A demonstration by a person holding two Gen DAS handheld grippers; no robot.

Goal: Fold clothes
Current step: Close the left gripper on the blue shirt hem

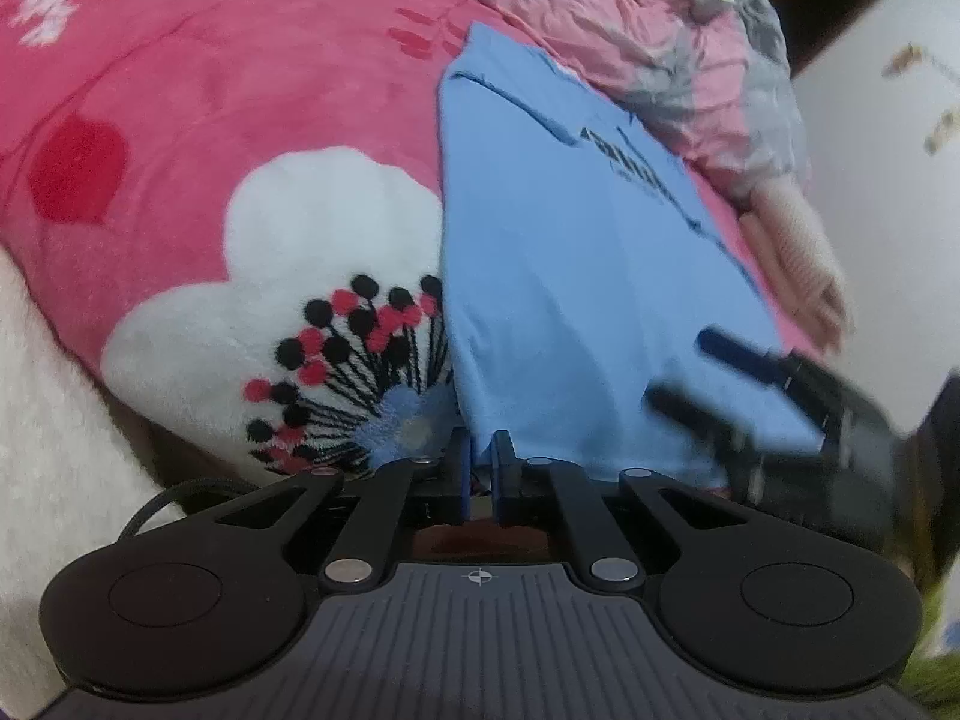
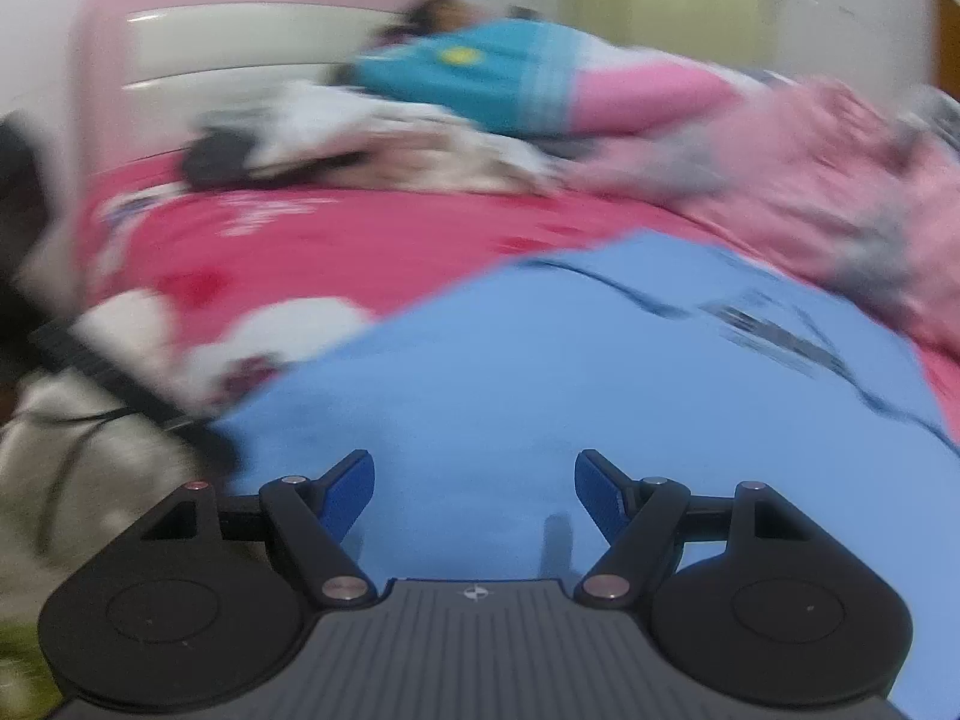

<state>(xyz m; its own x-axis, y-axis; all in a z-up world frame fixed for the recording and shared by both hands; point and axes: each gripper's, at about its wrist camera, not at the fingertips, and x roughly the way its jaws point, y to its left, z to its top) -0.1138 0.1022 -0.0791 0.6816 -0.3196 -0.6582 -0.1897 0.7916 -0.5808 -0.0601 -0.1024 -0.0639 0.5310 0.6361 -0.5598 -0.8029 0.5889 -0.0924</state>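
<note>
Blue T-shirt (image 1: 558, 276) lay flat on pink floral blanket (image 1: 198, 120), near hem toward cameras; left gripper (image 1: 480, 450) pinched hem corner — jaws pressed together on cloth; right gripper (image 2: 474, 486) stood spread over shirt, pinching nothing. Risks: thin bite w/ left could slip when lifted; one-sided pull would skew the fold; blanket nap might drag fabric.

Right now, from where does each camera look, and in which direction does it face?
Left wrist: sits on the left gripper, looks down along its shut fingers, which pinch the near edge of the blue T-shirt on the pink blanket; the right gripper shows blurred at right.
Right wrist: sits on the right gripper, open above the shirt, facing the pillows.
Both share the shirt, the blanket and the pink quilt.
</note>
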